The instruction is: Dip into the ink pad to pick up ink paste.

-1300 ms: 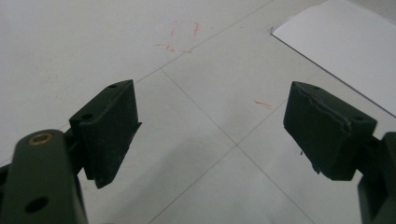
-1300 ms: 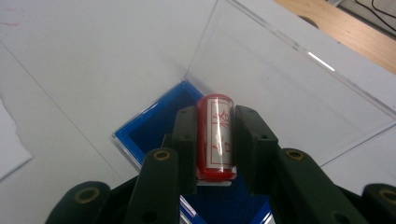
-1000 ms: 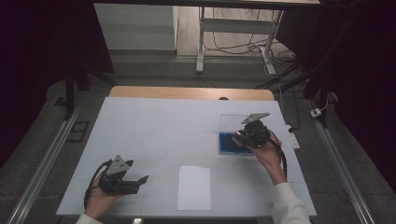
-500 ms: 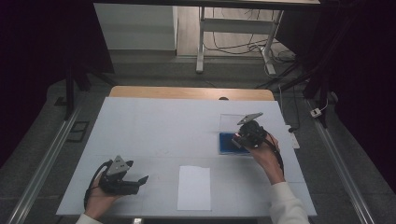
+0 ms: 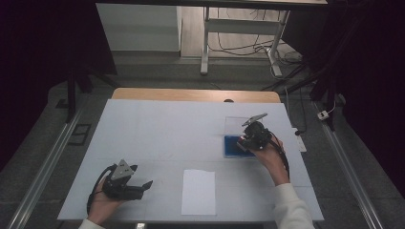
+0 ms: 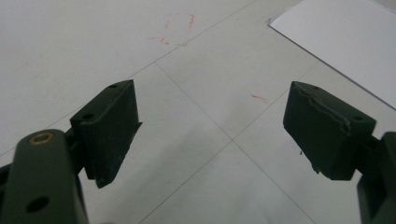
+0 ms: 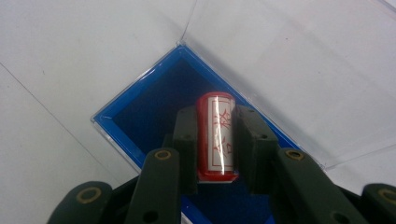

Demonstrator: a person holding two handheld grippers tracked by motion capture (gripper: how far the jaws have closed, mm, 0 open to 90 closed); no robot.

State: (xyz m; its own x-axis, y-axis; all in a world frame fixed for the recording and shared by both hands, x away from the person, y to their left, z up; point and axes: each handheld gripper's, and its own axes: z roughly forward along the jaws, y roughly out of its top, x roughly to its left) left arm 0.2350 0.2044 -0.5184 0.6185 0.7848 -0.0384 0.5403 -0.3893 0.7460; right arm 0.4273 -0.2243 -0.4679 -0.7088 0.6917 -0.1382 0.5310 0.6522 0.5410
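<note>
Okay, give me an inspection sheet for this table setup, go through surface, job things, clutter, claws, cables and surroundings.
Surface: white table with faint seams and small red marks; wooden edge at the far side.
Job's things: red stamp with red characters, held above the blue pad of an open clear case; white sheet near the front edge.
Clutter: nothing seen.
Claws: left claw open, holding nothing, low over the table; right claw shut on the stamp.
Cables: a black cable trails from the right claw along the hand; loose cables on the floor beyond the table.
Surroundings: dark room, metal rails on both sides, table legs behind.
</note>
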